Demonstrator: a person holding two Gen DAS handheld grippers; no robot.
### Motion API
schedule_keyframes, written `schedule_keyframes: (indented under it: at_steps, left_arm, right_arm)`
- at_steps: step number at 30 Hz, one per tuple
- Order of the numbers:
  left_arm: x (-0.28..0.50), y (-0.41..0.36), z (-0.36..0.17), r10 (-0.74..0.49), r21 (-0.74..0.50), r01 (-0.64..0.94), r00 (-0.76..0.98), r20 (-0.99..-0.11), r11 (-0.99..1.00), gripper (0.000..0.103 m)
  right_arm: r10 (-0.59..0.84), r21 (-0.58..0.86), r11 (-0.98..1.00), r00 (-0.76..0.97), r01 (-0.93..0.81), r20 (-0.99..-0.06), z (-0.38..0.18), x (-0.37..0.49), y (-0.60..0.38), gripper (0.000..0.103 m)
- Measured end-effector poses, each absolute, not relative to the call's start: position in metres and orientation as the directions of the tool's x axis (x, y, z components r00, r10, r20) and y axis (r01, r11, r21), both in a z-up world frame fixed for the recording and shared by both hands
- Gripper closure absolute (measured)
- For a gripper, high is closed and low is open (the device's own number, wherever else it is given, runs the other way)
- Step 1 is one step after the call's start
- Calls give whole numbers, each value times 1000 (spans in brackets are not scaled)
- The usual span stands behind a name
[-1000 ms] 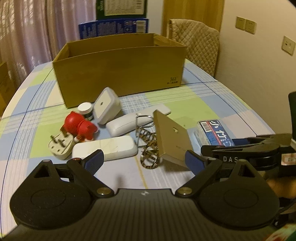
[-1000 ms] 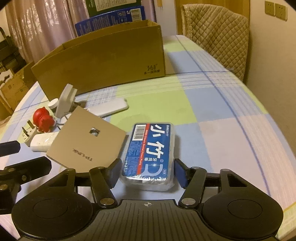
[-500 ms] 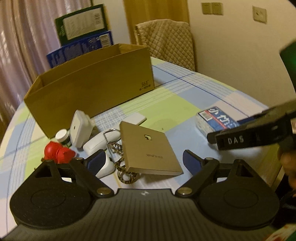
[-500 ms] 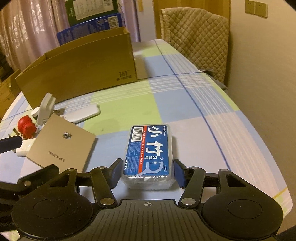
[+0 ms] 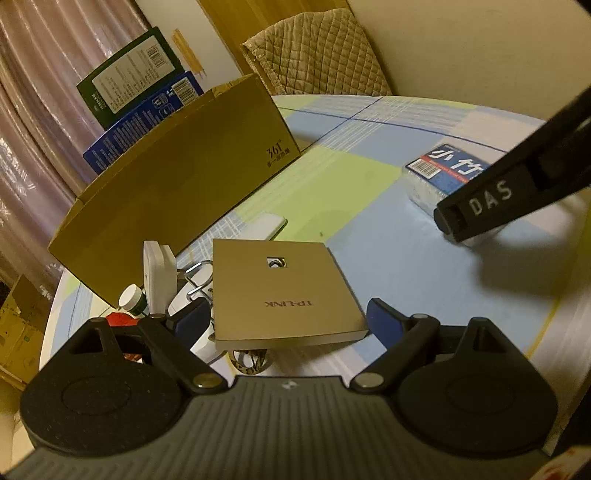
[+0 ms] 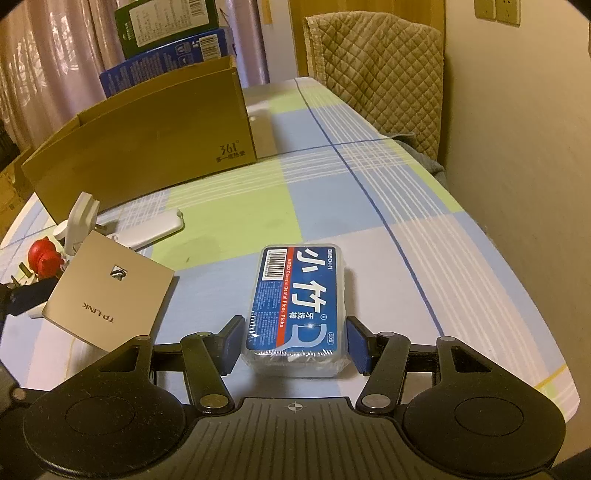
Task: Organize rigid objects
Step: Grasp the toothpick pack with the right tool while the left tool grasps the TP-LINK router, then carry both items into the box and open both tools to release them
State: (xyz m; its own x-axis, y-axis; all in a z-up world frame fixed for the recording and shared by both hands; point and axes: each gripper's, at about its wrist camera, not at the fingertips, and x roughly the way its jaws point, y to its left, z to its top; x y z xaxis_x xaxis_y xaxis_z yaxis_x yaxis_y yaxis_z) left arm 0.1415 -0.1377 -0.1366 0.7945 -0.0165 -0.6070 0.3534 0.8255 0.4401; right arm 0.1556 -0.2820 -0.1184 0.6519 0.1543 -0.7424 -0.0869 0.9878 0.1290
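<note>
- Right gripper (image 6: 293, 341): jaws part-open, straddling the near end of the floss box (image 6: 297, 301); the blue pads sit just beside its long sides, and whether they press on it I cannot tell
- Floss box lies flat on the checked table (image 6: 424, 206), label up, right of the plate
- Left gripper (image 5: 284, 317): jaws wide, a blue pad on either side of the plate's (image 5: 280, 291) near edge, apart from it (nothing gripped)
- Plate, a tan square marked TP-LINK with a small hole in it, sits tilted, its near edge raised over a patterned ring (image 5: 249, 360)
- Left of the plate: a white adapter (image 5: 159, 277) on edge, a white-capped jar (image 5: 131, 297), a red toy (image 6: 44, 256), a metal clip (image 5: 199, 280)
- Behind the plate: a flat white bar (image 6: 151, 227)
- Further behind it: an open carton (image 6: 147, 147)
- Beyond the carton: a blue box (image 6: 166, 57) with a green box (image 6: 162, 18) on top, and a quilted chair (image 6: 376, 66) at the table's far end
</note>
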Motion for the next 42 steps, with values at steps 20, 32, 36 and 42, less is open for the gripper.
schedule_keyframes:
  at_steps: [20,32,36,42]
  left_arm:
    - [147,-144,-144,35,567,332,842,-539,754,19]
    - [148,-115,-105,-93,293,304,820,-564,906,20]
    - [150,-101,-90,-107,214,269,820,-562,939,20]
    - [153,-78,-72,-106,143,220,824,-557,965,20]
  right_arm:
    - [150,123,988,656,-88,-739,-118,155,-280,48]
    - [200,171,979,668,-109,-717,-111,155,-275,49]
    - [220,188,975,682,-122,-698,-105,154,-270,49]
    - [248,187,969,695,-164,-675,-98,153,-255,49]
